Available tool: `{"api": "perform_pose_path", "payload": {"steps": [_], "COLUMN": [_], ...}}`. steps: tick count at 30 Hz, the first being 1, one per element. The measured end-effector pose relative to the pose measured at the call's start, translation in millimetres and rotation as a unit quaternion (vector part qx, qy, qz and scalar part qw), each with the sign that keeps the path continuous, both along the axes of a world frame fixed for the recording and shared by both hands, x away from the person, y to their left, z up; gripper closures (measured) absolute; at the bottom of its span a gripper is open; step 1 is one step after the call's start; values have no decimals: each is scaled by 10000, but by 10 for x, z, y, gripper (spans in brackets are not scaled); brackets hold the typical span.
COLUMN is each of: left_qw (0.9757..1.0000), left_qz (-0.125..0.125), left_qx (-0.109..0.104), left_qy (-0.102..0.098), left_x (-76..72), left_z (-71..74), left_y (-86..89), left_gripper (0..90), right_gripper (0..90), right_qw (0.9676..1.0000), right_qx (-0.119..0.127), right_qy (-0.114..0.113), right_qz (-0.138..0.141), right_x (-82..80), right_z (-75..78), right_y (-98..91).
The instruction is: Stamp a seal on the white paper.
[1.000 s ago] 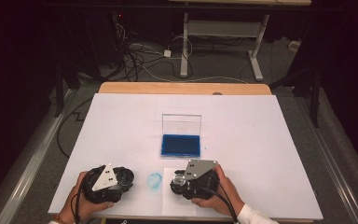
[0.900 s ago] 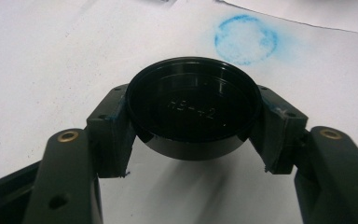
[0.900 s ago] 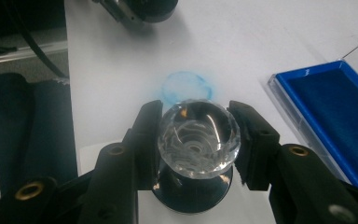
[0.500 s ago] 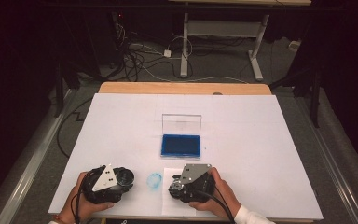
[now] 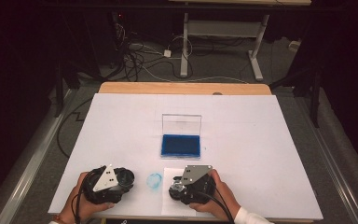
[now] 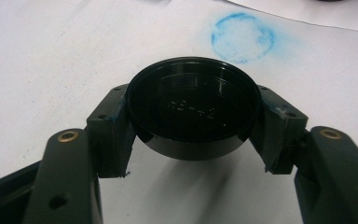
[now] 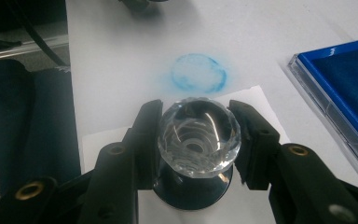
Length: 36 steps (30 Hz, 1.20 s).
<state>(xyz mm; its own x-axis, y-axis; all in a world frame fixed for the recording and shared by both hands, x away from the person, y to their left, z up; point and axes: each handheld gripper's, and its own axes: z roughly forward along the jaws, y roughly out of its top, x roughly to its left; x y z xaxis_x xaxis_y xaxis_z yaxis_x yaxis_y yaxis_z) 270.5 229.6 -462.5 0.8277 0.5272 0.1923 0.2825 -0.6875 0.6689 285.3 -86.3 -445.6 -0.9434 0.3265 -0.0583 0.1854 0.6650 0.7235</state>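
Note:
My left gripper (image 6: 193, 122) is shut on a round black cap (image 6: 193, 109), held just above the white table; in the high view the left gripper (image 5: 123, 180) is at the near left with the cap (image 5: 126, 177) at its tip. My right gripper (image 7: 199, 140) is shut on a stamp with a faceted clear knob (image 7: 199, 134) and a dark round base. The base is down at a white paper sheet (image 7: 261, 95); I cannot tell whether it touches. In the high view the right gripper (image 5: 176, 189) is over that sheet (image 5: 167, 207). A round blue ink print (image 5: 154, 180) lies between the grippers.
An open clear case with a blue ink pad (image 5: 180, 145) stands mid-table, its lid upright behind it; its corner (image 7: 349, 79) is to the right in the right gripper view. The blue print (image 6: 242, 37) (image 7: 199, 73) lies ahead of both grippers. The near table edge is close to both hands.
The right hand with the stamp has slid slightly toward the near edge and a little left. The left hand and the cap have stayed put.

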Motion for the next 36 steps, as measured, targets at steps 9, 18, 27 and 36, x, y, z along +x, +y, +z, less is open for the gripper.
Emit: {"api": "perform_pose_path", "payload": {"steps": [9,18,27,36], "left_qw": [10000,10000,10000,10000], "left_qz": [-10,-16,-6,-5], "left_qx": [12,13,21,-4], "left_qy": [9,20,24,28], "left_x": [-3,-7,3,-5], "left_z": [-4,-5,-11,-8], "left_y": [-7,-12,-3,-7], "left_gripper": [365,365,365,365], "right_gripper": [574,573,572,571], "right_qw": [10000,10000,9999,10000], "right_qx": [27,-7,12,-59], "right_qy": [60,71,97,-13], "right_qz": [22,35,51,47], "right_x": [22,22,30,5], "right_z": [-11,-9,-15,-14], "right_y": [-7,-7,-12,2]}}
